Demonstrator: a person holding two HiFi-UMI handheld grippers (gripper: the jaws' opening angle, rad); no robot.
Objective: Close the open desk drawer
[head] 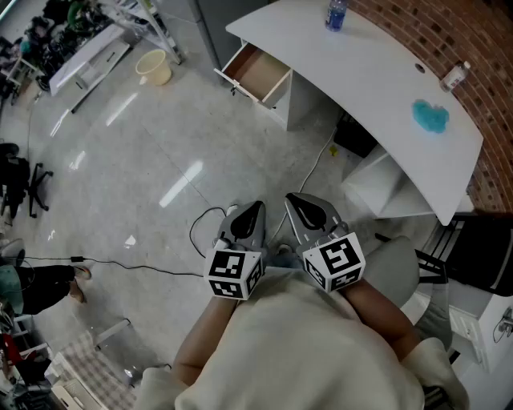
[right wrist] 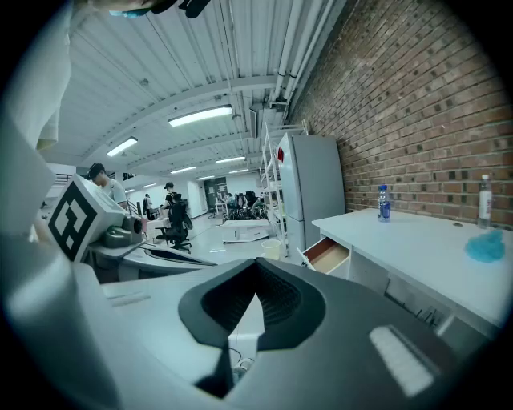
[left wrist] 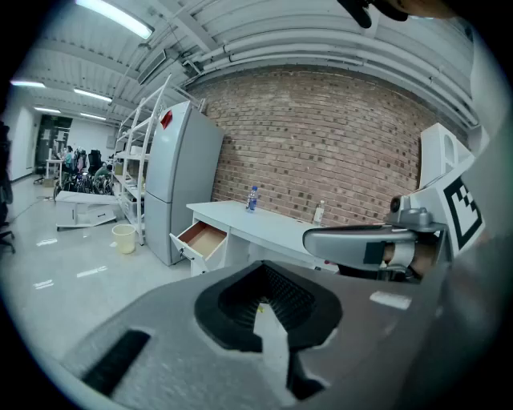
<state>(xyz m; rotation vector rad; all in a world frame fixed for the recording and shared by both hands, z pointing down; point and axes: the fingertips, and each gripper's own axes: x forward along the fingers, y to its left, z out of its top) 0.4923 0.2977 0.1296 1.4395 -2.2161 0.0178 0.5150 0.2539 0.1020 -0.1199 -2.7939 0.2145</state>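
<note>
Left gripper [head: 252, 212] and right gripper [head: 298, 205] sit side by side, close to the body, in the head view. Both are well apart from the drawer [head: 260, 74], which is pulled out under the left end of the white surface [head: 377, 80], with a bottle [head: 337, 14] on top. Left gripper view: jaws pressed together, nothing between them, drawer [left wrist: 202, 239] open far ahead. Right gripper view: jaws likewise closed and empty, drawer [right wrist: 329, 255] hanging out, off to the right.

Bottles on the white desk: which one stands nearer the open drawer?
The blue-labelled bottle, at the end of the white desk above the open brown-lined drawer. The clear white-capped bottle stands farther along, by the blue cloth.
</note>
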